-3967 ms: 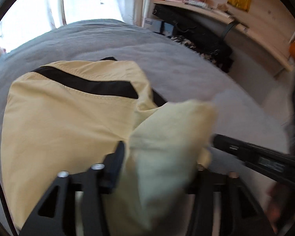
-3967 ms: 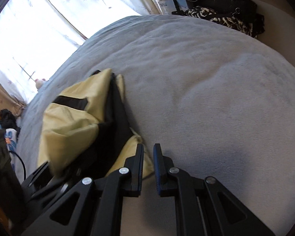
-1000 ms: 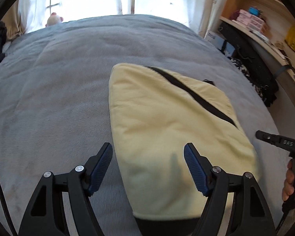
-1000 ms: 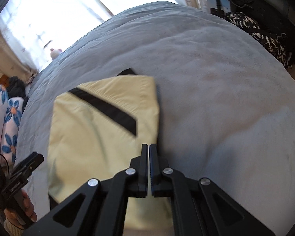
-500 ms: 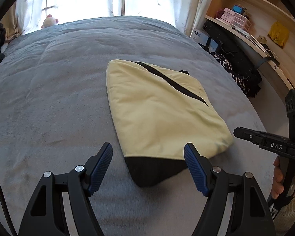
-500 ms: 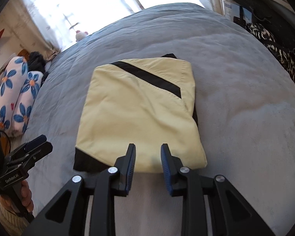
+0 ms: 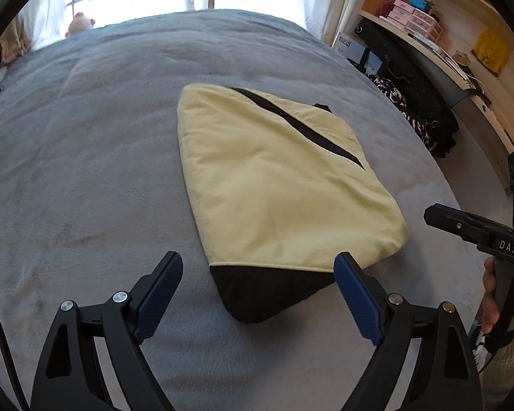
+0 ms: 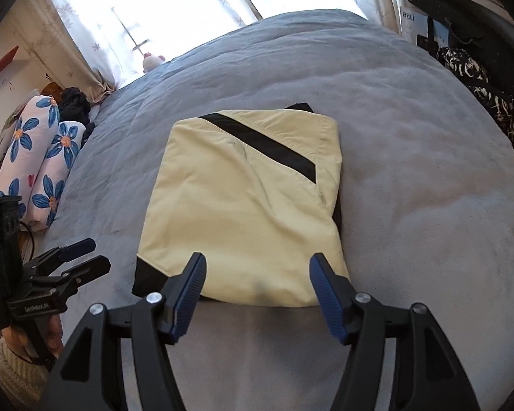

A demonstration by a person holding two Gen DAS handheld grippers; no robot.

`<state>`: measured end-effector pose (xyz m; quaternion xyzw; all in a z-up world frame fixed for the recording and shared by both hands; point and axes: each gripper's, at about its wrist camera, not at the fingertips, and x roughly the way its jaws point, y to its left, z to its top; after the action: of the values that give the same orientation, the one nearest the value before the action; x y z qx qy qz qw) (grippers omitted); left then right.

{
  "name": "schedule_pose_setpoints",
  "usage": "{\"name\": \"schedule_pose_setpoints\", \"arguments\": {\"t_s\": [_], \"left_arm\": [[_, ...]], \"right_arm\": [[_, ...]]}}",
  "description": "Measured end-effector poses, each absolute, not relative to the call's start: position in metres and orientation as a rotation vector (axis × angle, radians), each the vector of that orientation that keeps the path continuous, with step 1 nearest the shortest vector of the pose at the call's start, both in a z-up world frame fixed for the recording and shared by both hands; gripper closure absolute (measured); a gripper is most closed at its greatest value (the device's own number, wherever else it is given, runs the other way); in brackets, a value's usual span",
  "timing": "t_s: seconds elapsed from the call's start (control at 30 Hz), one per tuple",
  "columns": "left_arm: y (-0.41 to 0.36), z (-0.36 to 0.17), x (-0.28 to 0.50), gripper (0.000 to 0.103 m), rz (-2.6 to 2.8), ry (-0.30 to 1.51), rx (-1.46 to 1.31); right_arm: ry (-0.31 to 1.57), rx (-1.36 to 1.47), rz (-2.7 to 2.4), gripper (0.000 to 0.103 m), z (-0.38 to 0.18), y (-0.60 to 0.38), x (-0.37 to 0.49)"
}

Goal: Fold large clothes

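A pale yellow garment with a black diagonal stripe and a black lower corner lies folded into a flat rectangle on the grey bed cover. It also shows in the right wrist view. My left gripper is open and empty, held above the bed just short of the garment's black corner. My right gripper is open and empty, held just short of the garment's near edge. The right gripper shows in the left wrist view; the left gripper shows in the right wrist view.
Flowered pillows lie at the bed's left side. A small plush toy sits at the far edge by the curtained window. Black and patterned clothes and wooden shelves stand to the right of the bed.
Both grippers have drawn back from the folded garment. My right gripper, shut a second ago, has opened wide. The left has stayed open. The garment lies still.
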<state>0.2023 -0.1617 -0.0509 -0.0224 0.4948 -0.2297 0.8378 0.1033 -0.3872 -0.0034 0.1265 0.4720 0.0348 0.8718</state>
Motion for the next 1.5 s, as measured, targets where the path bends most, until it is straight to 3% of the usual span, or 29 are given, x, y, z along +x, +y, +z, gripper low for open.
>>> {"name": "schedule_pose_setpoints", "arguments": {"t_s": [0.07, 0.47, 0.87, 1.0, 1.13, 1.17, 1.23, 1.3, 1.4, 1.43, 1.5], "left_arm": [[-0.162, -0.059, 0.215, 0.012, -0.514, 1.092, -0.100], [-0.158, -0.125, 0.281, 0.012, -0.527, 1.235, -0.359], [-0.171, -0.170, 0.312, 0.011, -0.554, 1.258, -0.469], [-0.186, -0.171, 0.312, 0.003, -0.555, 1.244, -0.401], [-0.192, -0.170, 0.314, 0.003, -0.558, 1.238, -0.361], [-0.192, -0.169, 0.314, 0.004, -0.556, 1.232, -0.361], [-0.187, -0.166, 0.314, 0.015, -0.545, 1.214, -0.362], [-0.184, -0.160, 0.312, 0.027, -0.530, 1.190, -0.357], [-0.182, -0.150, 0.309, 0.049, -0.524, 1.153, -0.339], [-0.182, -0.144, 0.308, 0.057, -0.520, 1.139, -0.320], [-0.180, -0.135, 0.306, 0.065, -0.517, 1.122, -0.300]], "right_arm": [[1.006, 0.271, 0.073, 0.032, -0.009, -0.393, 0.110], [1.176, 0.605, 0.107, 0.031, -0.092, -0.466, 0.173], [1.185, 0.619, 0.293, 0.029, -0.127, -0.464, 0.238], [1.171, 0.646, 0.376, 0.003, -0.132, -0.455, 0.246], [1.170, 0.571, 0.366, 0.001, -0.129, -0.443, 0.247], [1.169, 0.561, 0.357, 0.004, -0.128, -0.441, 0.247], [1.160, 0.549, 0.337, 0.030, -0.125, -0.439, 0.245], [1.161, 0.567, 0.343, 0.065, -0.124, -0.441, 0.242], [1.133, 0.546, 0.343, 0.084, -0.114, -0.438, 0.236], [1.120, 0.525, 0.335, 0.087, -0.109, -0.436, 0.233], [1.086, 0.475, 0.327, 0.091, -0.094, -0.424, 0.227]]}}
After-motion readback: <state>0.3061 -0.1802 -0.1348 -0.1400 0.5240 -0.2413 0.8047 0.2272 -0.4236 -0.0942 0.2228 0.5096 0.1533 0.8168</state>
